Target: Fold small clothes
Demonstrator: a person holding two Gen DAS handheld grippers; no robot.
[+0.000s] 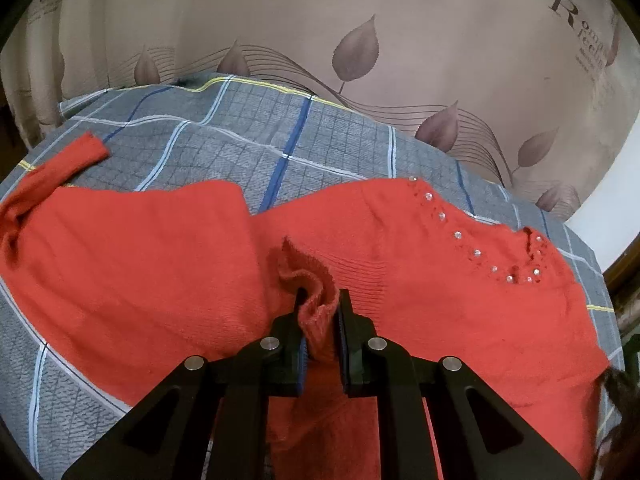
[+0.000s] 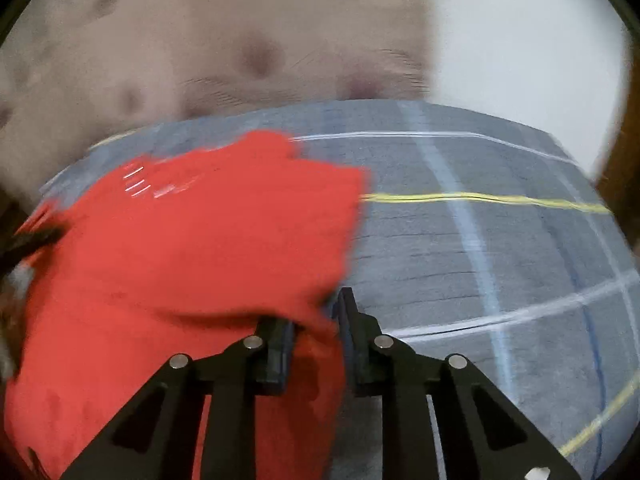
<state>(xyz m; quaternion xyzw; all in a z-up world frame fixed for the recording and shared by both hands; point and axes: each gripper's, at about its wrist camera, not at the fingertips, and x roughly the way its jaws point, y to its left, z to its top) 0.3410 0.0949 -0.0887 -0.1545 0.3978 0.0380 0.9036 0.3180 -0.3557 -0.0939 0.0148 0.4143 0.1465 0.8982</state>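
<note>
Here the left tool (image 1: 320,304) is clenched on a ribbed cuff of the red sweater (image 1: 460,292), and the right tool (image 2: 320,312) pinches a bunched fold of that same sweater (image 2: 180,248). Beyond them the garment spreads over the grey checked bedspread (image 1: 248,132), with a leaf-patterned curtain (image 1: 360,20) behind.

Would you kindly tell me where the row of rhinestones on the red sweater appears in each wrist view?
Left wrist view: the rhinestones run diagonally across the red sweater, right of centre.
Right wrist view: they show only as blurred bright streaks, upper left on the sweater.
Shared landmark: the grey plaid bedsheet with its yellow line.
</note>
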